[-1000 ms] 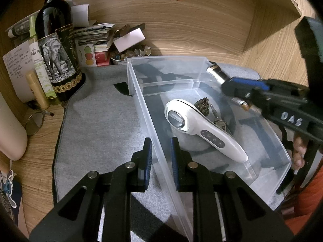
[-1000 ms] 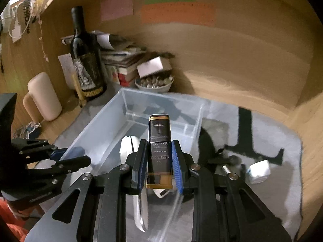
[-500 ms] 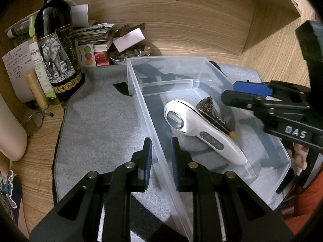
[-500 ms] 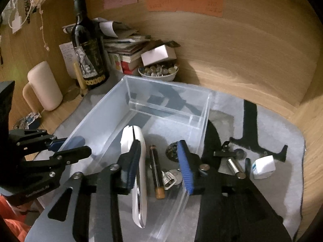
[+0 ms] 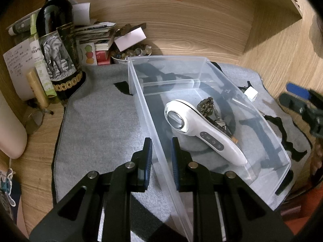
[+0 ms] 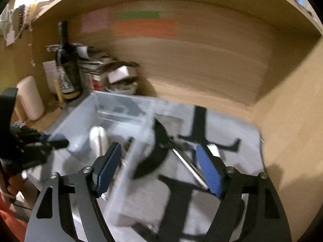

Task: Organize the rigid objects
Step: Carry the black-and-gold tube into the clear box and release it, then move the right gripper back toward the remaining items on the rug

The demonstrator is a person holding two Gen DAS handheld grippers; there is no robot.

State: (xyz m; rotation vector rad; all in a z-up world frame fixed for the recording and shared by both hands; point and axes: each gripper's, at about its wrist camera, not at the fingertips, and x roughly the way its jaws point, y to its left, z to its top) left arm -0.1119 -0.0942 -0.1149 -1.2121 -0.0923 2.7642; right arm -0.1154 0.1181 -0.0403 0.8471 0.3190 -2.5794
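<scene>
The right gripper [image 6: 158, 168] has released the dark tube [image 5: 223, 128] into the bin [image 5: 141, 92], opened wide, and swung right.

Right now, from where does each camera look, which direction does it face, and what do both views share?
Left wrist: sits on the left gripper, looking forward and down along fingers that straddle the near wall of the clear bin; the right gripper shows at right.
Right wrist: sits on the right gripper, open, over the bin's right wall and the gray mat, blurred; the left gripper shows at left.
Shared: the bin, white handheld device, wine bottle.
</scene>
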